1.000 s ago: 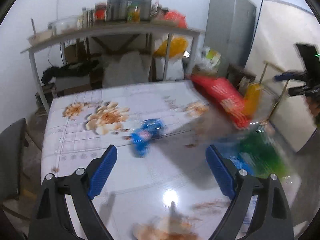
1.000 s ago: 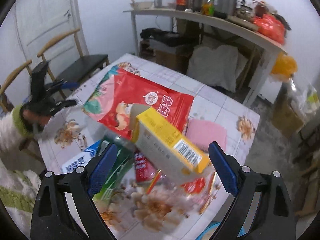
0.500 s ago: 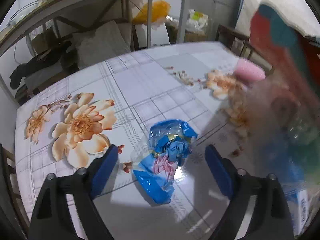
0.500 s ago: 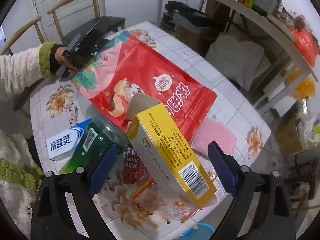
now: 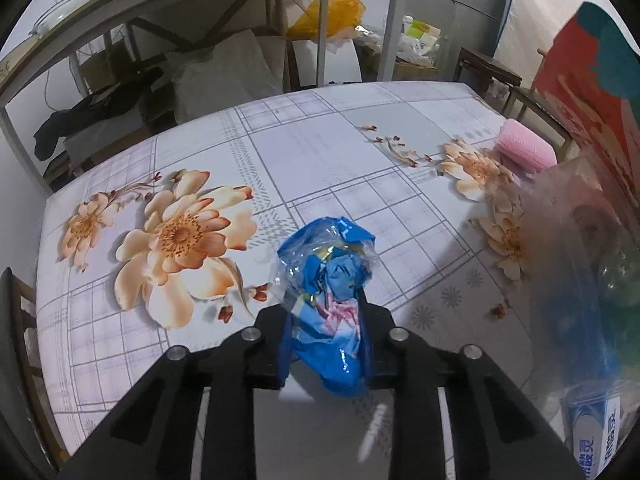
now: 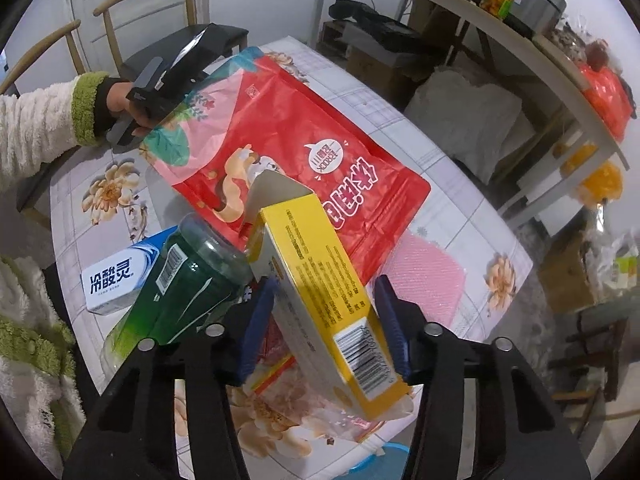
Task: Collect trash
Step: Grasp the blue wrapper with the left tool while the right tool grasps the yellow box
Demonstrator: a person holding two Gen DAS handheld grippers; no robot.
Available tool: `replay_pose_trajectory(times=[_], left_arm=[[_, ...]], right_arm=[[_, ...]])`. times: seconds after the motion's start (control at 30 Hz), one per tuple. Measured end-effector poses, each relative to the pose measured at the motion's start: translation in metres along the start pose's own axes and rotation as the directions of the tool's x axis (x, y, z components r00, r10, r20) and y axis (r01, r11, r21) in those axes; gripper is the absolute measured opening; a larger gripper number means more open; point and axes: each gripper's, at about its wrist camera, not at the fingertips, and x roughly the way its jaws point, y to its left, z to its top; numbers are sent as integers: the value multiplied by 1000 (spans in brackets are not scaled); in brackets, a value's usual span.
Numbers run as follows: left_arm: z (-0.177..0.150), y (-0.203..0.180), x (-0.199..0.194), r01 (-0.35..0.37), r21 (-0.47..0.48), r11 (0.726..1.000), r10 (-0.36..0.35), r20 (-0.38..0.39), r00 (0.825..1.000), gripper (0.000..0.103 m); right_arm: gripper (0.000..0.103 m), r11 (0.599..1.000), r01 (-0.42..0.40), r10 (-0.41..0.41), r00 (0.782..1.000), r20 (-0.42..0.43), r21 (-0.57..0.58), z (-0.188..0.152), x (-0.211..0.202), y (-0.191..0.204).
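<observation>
In the left wrist view my left gripper point(image 5: 326, 320) is shut on a crumpled blue wrapper point(image 5: 328, 280) on the flowered tablecloth point(image 5: 320, 152). In the right wrist view my right gripper point(image 6: 326, 320) is shut on a yellow box point(image 6: 320, 292) with a barcode, tilted above the table. Behind the box lie a red snack bag point(image 6: 288, 132), a green plastic bottle point(image 6: 180, 288) and a white and blue toothpaste box point(image 6: 116, 280). The left gripper's body point(image 6: 172, 76) shows in that view, held by a hand at the bag's far left.
A pink sponge point(image 5: 526, 148) lies at the table's right edge, also in the right wrist view point(image 6: 424, 276). A blue bin rim point(image 6: 384, 464) shows below the table edge. A shelf table point(image 6: 500, 20) with jars, wooden chairs point(image 6: 132, 28) and boxes surround the table.
My left gripper has moved down to the blue wrapper and shut on it. My right gripper has closed from wide open onto the yellow box.
</observation>
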Motion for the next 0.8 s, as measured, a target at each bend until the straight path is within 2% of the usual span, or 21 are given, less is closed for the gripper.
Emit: replay_pose_trajectory(times=[0.27, 0.57, 0.8], left_arm=[[-11, 3, -31, -4, -104, 995, 9, 55, 998, 18], [-33, 1, -90, 1, -215, 977, 29, 136, 990, 17], [-51, -18, -146, 28, -251, 968, 33, 237, 971, 16]], right_arm=[[34, 999, 53, -53, 998, 29, 1, -3, -10, 11], [31, 995, 96, -98, 992, 77, 30, -9, -26, 16], [31, 988, 130, -141, 981, 137, 83, -17, -49, 19]])
